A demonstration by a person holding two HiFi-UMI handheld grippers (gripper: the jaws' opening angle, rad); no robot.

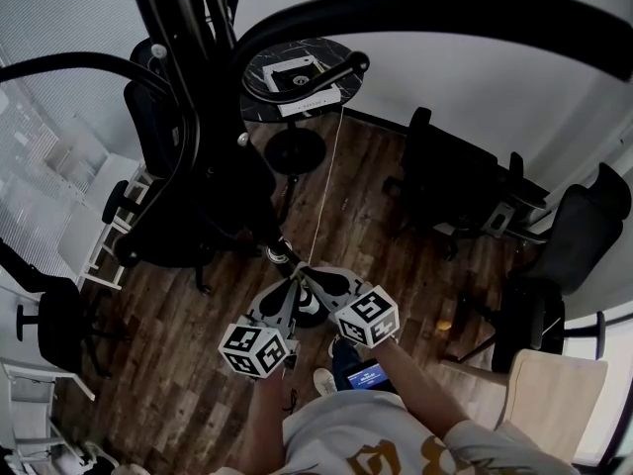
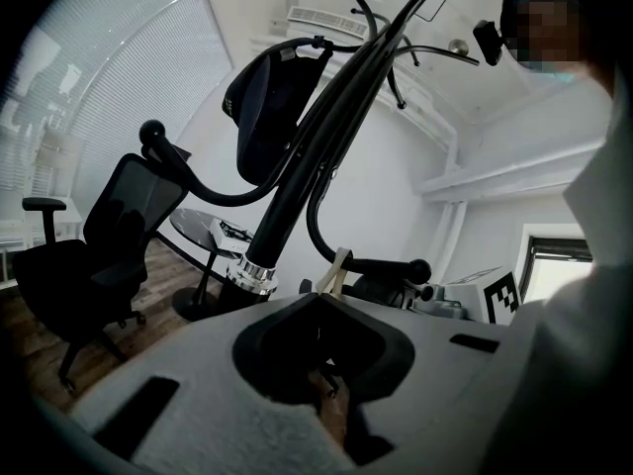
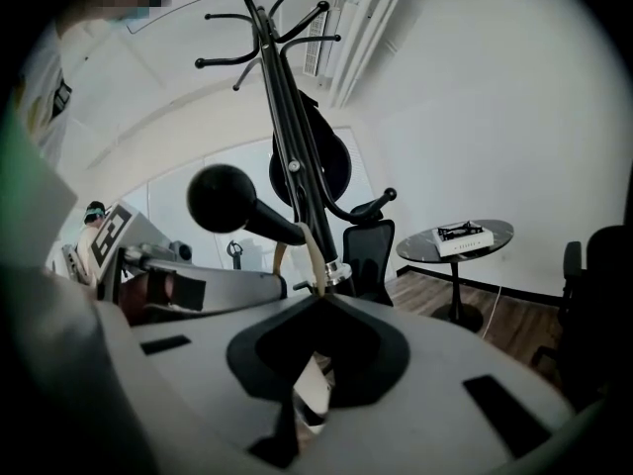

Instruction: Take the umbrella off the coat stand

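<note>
The black coat stand point(image 1: 188, 87) rises right in front of me, its pole point(image 2: 297, 196) point(image 3: 297, 166) close to both grippers. A beige strap point(image 2: 336, 268) point(image 3: 295, 250) loops over a low ball-ended peg point(image 2: 391, 265) point(image 3: 232, 201). My left gripper point(image 1: 289, 290) point(image 2: 321, 297) and right gripper point(image 1: 315, 283) point(image 3: 318, 295) sit side by side at the strap, jaws together, each seeming to pinch one leg of the loop. A dark bulky thing point(image 2: 272, 107) point(image 3: 321, 161) hangs higher on the stand. I cannot make out the umbrella's body.
A round dark table point(image 1: 341, 52) with a white box point(image 1: 297, 82) stands behind the stand, and a white cable point(image 1: 326, 181) runs down from it. Black office chairs point(image 1: 163, 226) point(image 1: 455, 191) point(image 1: 574, 236) ring the spot. The floor is wood.
</note>
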